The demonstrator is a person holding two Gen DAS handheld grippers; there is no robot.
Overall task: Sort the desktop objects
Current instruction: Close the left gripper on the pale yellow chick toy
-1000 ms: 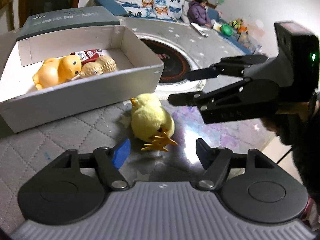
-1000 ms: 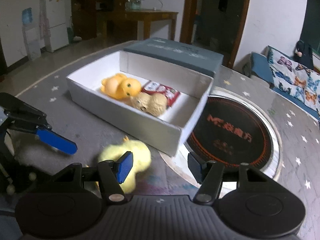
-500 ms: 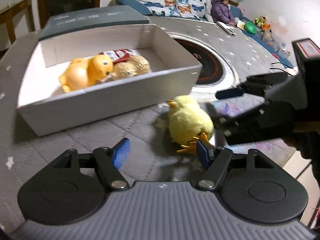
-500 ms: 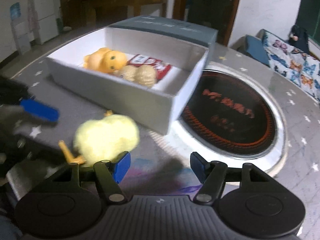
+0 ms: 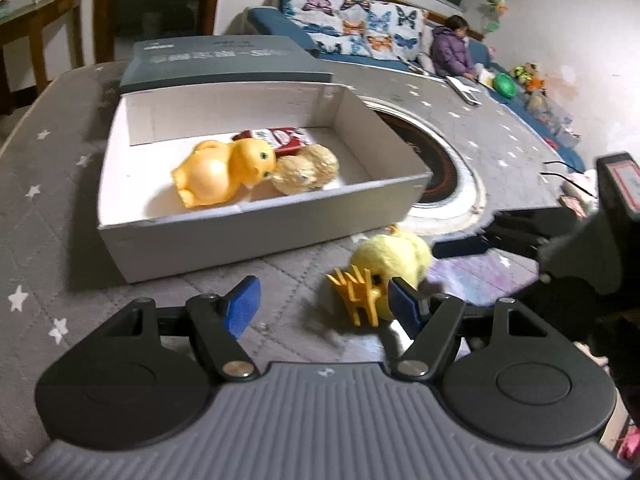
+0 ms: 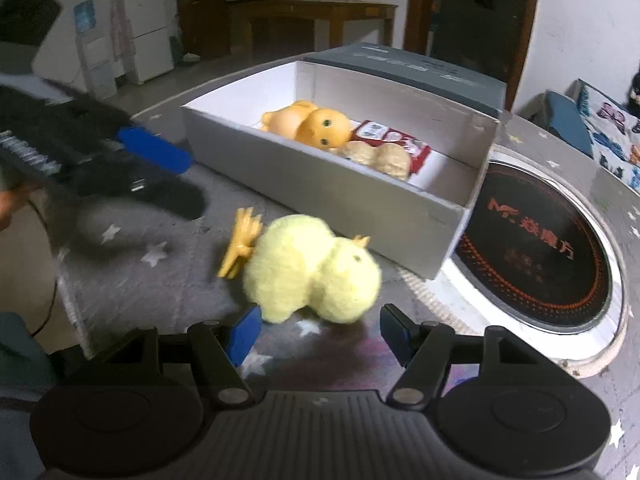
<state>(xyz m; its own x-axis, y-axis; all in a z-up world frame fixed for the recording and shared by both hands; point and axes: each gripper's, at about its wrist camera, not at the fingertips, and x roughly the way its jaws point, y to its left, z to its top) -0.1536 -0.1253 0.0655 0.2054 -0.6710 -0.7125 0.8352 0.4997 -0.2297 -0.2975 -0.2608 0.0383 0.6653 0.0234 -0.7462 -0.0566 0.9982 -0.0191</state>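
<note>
A fluffy yellow plush chick [image 6: 312, 268] with orange feet lies on its side on the grey table, just in front of the white open box [image 6: 320, 184]; it also shows in the left wrist view [image 5: 390, 264]. The box [image 5: 256, 224] holds an orange rubber duck [image 5: 224, 172], a peanut-shaped toy [image 5: 306, 168] and a red packet [image 5: 280, 138]. My right gripper [image 6: 320, 334] is open and empty, right behind the chick. My left gripper [image 5: 324, 306] is open and empty, with the chick's feet by its right finger.
A round black induction plate [image 6: 536, 248] is set into the table to the right of the box. The box's grey lid [image 5: 224, 60] stands behind it. The table's near edge is close to both grippers. A sofa [image 5: 360, 36] with a seated person is beyond.
My right gripper has swung left and closed in until the chick sits centred before its open jaws. My left gripper has shifted left, so the chick moved toward its right finger.
</note>
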